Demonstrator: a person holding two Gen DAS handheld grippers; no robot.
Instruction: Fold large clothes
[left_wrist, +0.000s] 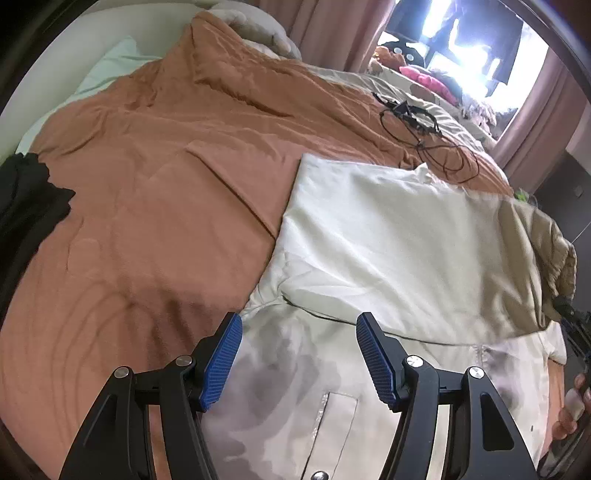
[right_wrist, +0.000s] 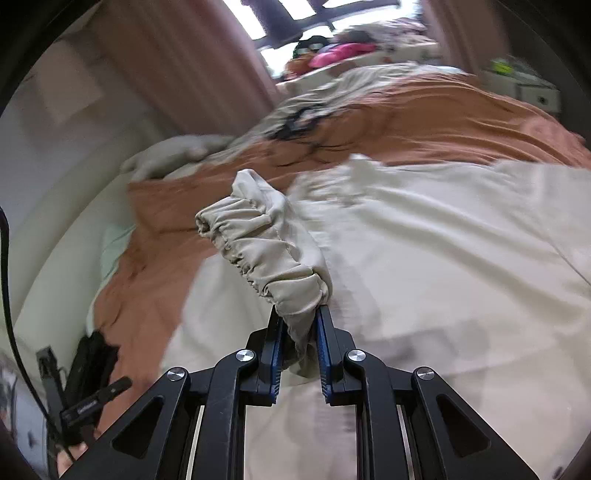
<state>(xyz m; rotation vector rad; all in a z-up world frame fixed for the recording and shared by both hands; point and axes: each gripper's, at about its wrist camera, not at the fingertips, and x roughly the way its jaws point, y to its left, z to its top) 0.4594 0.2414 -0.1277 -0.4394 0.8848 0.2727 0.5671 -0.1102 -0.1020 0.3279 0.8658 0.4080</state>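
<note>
Nearest us, our left gripper (left_wrist: 299, 354) stands open over the cream jacket (left_wrist: 388, 258), its blue pads (left_wrist: 221, 362) well apart with nothing between them; just below them we see the jacket's zip and a snap. Our right gripper (right_wrist: 300, 325) is closed on the jacket's elastic cuff (right_wrist: 258, 236), the gathered cloth pinched between its pads and lifted clear of the rest of the garment. In the left view that sleeve (left_wrist: 535, 251) shows raised at the jacket's right edge, beside a hand (left_wrist: 572, 406). The jacket lies spread on the orange bedspread (left_wrist: 147, 203), part of it folded over itself. Farther off, a black cable (left_wrist: 424, 125) lies tangled on the bedspread, and a black garment (left_wrist: 29, 195) sits at its left edge. Beyond are a pink cushion (left_wrist: 424, 79), curtains (left_wrist: 325, 29) and a bright window (left_wrist: 461, 40).
</note>
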